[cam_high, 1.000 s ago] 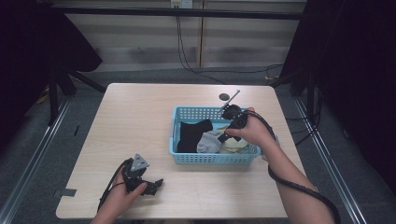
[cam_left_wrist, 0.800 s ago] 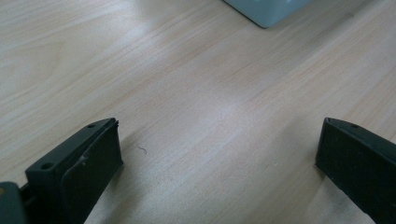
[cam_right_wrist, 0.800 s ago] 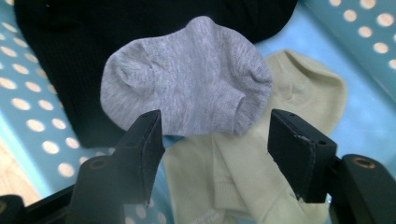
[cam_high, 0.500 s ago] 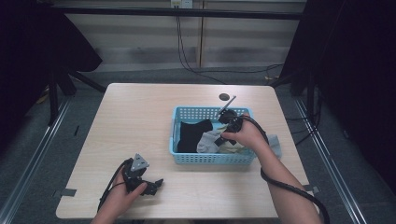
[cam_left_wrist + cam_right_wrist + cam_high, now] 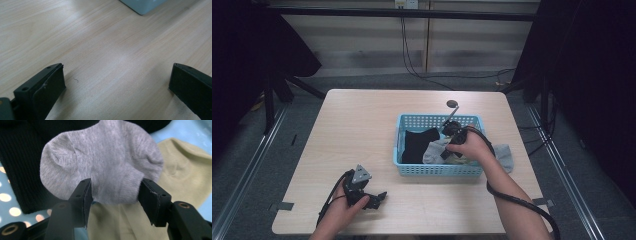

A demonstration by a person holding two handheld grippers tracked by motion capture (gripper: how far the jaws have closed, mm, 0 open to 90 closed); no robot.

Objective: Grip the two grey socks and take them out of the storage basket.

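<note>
A grey sock (image 5: 105, 167), small and softly creased, lies in the blue basket (image 5: 439, 170) at the table's (image 5: 362, 120) three o'clock side, atop a pale yellow sock (image 5: 185, 175) and beside a black sock (image 5: 22, 165); the right gripper (image 5: 115, 195) has just been closing, its jaws half-open astride the grey sock's near edge, pads close to the cloth but no firm pinch showing; at seven o'clock the left gripper (image 5: 117, 85) rests wide open over bare wood.
</note>
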